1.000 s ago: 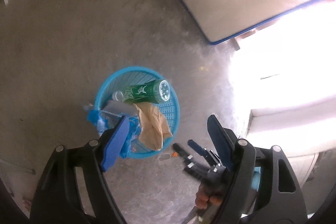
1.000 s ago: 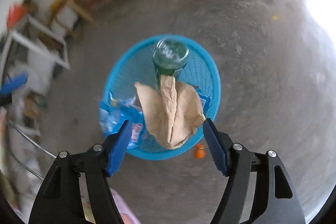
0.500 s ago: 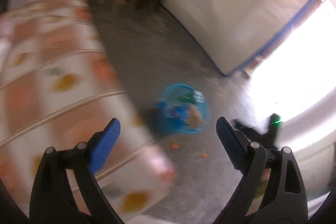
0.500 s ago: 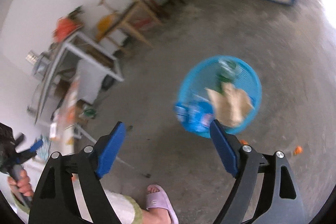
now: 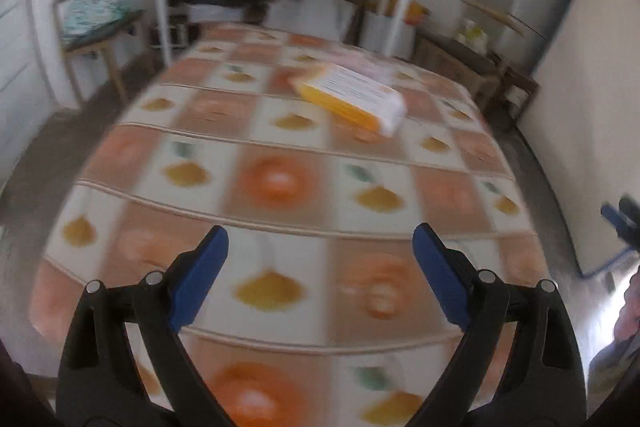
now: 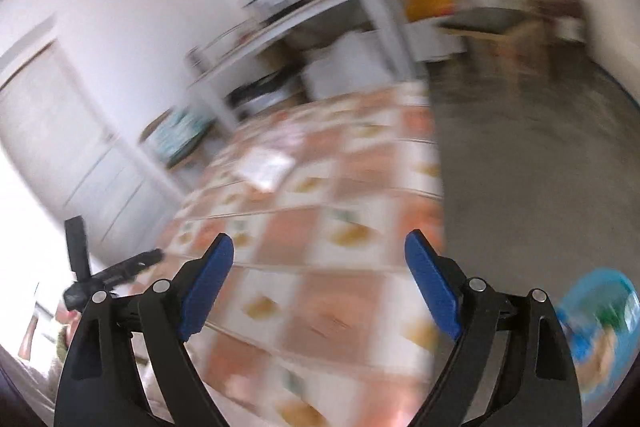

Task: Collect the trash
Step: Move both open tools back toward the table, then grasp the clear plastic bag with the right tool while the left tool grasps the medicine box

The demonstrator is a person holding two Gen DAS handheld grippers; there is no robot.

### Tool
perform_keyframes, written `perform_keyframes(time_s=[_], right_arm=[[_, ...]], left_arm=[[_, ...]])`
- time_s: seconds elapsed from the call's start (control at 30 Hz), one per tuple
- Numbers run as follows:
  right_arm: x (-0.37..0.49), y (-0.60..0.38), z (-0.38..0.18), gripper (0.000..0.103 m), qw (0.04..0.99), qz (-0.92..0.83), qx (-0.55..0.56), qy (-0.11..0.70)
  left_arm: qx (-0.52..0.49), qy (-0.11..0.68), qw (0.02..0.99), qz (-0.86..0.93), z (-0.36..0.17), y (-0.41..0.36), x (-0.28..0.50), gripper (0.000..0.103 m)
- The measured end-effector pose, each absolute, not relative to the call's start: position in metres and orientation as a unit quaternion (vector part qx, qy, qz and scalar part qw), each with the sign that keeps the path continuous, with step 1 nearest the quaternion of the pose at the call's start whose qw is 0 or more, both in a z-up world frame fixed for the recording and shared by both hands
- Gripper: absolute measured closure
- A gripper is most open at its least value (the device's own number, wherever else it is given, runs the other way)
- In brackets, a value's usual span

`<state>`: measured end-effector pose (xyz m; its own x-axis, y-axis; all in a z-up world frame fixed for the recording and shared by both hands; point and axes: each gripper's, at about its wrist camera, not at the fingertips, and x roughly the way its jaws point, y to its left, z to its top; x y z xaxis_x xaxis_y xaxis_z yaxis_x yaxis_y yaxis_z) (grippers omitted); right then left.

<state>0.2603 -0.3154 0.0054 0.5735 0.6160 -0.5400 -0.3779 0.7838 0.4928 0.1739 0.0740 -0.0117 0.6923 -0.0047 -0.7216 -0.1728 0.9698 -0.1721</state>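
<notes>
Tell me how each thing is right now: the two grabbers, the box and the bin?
Left gripper: open, nothing between its fingers, jaws just opened wider.
Right gripper: open, empty too, jaws just opened wider.
Box: lying flat on the patterned table, closed as far as the blur shows.
Bin: on the floor beside the table, trash inside.

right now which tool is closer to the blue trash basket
Right. The blue basket sits on the floor just right of the right tool; the left tool faces the table, basket out of view. Both tools' jaws have just been opening, empty.
</notes>
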Motion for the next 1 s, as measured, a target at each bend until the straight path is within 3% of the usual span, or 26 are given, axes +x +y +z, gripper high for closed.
perform_keyframes(time_s=[0.27,0.43,0.73,1.0], right_arm=[[0.376,-0.138,0.004,0.014,0.825,0.351,0.079,0.435],[0.442,-0.079,-0.009,0.015,0.820,0.325,0.058,0.468],[0.489,-0.029,-0.049,0.049,0.782,0.310,0.057,0.538],[0.434,-0.008,-0.052,0.054,0.720,0.398,0.012,0.568]], left_arm=[[-0.179,0.374,0.909,0.047,-0.021,0.133,0.174,0.014],[-0.221,0.366,0.904,0.018,-0.035,0.151,0.190,0.014],[-0.257,0.349,0.899,-0.062,-0.047,0.163,0.216,0.014],[-0.280,0.356,0.889,-0.072,-0.059,0.175,0.218,0.014]])
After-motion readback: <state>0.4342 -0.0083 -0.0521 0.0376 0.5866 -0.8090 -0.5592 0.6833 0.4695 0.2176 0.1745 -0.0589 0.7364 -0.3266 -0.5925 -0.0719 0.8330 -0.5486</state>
